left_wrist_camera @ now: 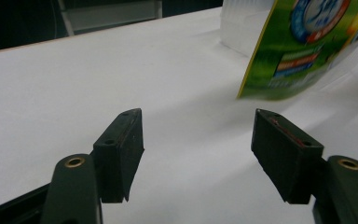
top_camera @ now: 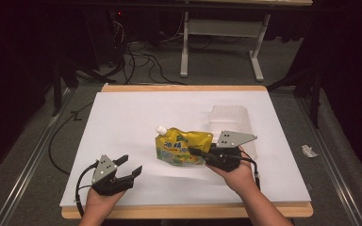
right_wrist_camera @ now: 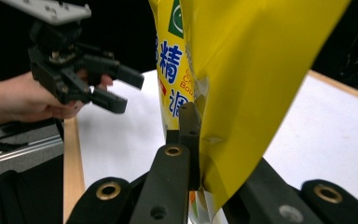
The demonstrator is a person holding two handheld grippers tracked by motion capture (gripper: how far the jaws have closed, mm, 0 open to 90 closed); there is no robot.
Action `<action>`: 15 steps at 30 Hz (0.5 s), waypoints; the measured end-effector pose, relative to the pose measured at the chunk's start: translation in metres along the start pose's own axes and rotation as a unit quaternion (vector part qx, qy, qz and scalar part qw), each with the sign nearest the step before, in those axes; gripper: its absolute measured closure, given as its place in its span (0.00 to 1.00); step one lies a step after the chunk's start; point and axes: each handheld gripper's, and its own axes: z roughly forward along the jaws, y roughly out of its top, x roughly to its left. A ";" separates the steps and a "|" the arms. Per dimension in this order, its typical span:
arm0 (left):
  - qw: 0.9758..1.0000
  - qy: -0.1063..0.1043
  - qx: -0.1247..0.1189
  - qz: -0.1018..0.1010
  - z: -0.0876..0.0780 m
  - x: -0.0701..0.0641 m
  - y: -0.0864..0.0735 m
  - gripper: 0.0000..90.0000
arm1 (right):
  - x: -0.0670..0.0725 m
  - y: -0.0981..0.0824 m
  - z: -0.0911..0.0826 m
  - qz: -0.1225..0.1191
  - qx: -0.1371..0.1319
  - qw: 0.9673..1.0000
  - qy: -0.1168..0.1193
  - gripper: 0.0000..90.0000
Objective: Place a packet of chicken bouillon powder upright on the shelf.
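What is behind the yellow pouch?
Behind the yellow pouch sits a clear plastic box on the white table. The pouch and the right gripper cover its near corner.

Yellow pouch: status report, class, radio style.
Right gripper shut on yellow pouch, lifted off white table. Left gripper open, holding nothing. Clear plastic box beyond pouch.

I count one yellow spouted pouch and one clear plastic container on my white table. Two grippers, the left gripper and the right gripper (one per hand). One scrap of wrapper lies on the floor.
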 end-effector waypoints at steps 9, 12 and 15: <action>1.000 -0.003 0.002 -0.006 0.000 0.001 0.001 0.39 | -0.014 0.008 -0.031 0.002 -0.028 0.999 -0.019 1.00; 1.000 -0.006 0.002 -0.002 0.001 0.000 0.001 0.39 | -0.019 0.009 -0.039 0.000 -0.034 0.999 -0.031 1.00; 1.000 -0.009 0.002 -0.002 0.003 -0.001 0.000 0.39 | -0.023 0.009 -0.047 0.002 -0.040 0.998 -0.040 1.00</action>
